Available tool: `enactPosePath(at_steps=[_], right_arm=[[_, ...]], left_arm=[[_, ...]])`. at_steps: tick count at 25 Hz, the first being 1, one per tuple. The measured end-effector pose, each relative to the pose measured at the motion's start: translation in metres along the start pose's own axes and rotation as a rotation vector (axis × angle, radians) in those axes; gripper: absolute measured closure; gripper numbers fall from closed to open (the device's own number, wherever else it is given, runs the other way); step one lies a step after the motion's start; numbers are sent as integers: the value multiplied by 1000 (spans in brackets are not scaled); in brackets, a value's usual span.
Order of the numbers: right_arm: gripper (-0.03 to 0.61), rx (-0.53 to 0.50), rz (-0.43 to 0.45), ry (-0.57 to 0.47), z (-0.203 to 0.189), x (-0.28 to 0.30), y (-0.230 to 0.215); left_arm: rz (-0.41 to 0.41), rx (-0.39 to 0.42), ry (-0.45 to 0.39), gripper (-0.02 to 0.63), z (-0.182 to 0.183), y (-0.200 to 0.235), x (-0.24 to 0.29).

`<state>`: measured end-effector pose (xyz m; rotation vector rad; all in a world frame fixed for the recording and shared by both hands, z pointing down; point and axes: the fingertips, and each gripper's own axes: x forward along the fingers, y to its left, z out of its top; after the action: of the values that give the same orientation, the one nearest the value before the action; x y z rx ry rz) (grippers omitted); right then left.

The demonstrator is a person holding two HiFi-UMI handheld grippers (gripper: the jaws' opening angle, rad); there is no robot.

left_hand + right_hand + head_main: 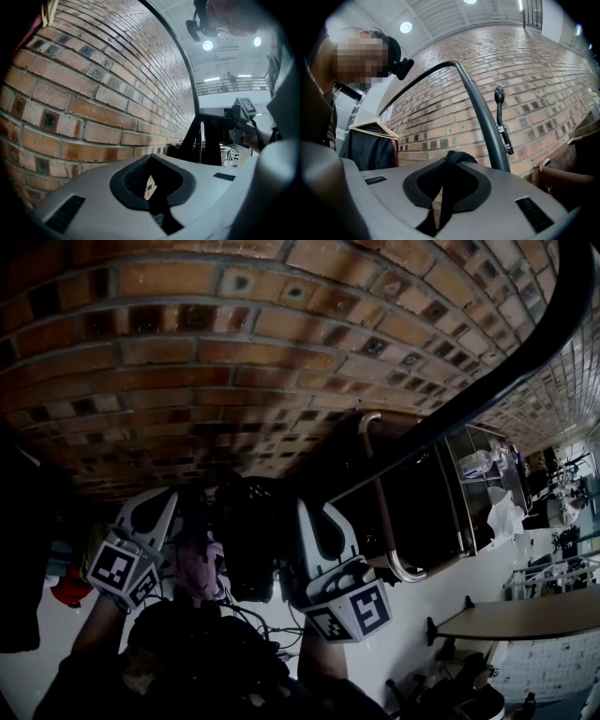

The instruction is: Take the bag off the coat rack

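**Bag strap pinched in your right gripper**

A brick wall (187, 362) stands just ahead of both grippers. The rack's black bar (480, 110) curves above them. Your right gripper (450, 159) pinches the black strap (445, 197), which runs along its jaws and folds over their tips. The black bag (248, 540) sits between your grippers. Your left gripper (152, 161) is closed narrow, pointing level.

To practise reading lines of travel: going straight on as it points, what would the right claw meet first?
Probably the red-brown brick wall, seen past the black fabric strap the right claw grips; the dark curved metal rack pole stands slightly right, depth unclear.
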<state>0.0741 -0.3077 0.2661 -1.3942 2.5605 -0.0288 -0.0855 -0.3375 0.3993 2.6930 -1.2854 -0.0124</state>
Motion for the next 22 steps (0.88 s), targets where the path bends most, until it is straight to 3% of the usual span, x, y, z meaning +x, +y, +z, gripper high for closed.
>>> enactPosePath(at_steps=[5,12,22], right_arm=[[540,0,46,14,-5,13,17],[540,112,109,33,-31,12,37],[540,179,132,21,-55,-10,64]], left_arm=[[5,4,-16,580,5,10,-3],[-2,11,-10,580,8,17,-13],[-86,-5,34,580,-8,13,-18]])
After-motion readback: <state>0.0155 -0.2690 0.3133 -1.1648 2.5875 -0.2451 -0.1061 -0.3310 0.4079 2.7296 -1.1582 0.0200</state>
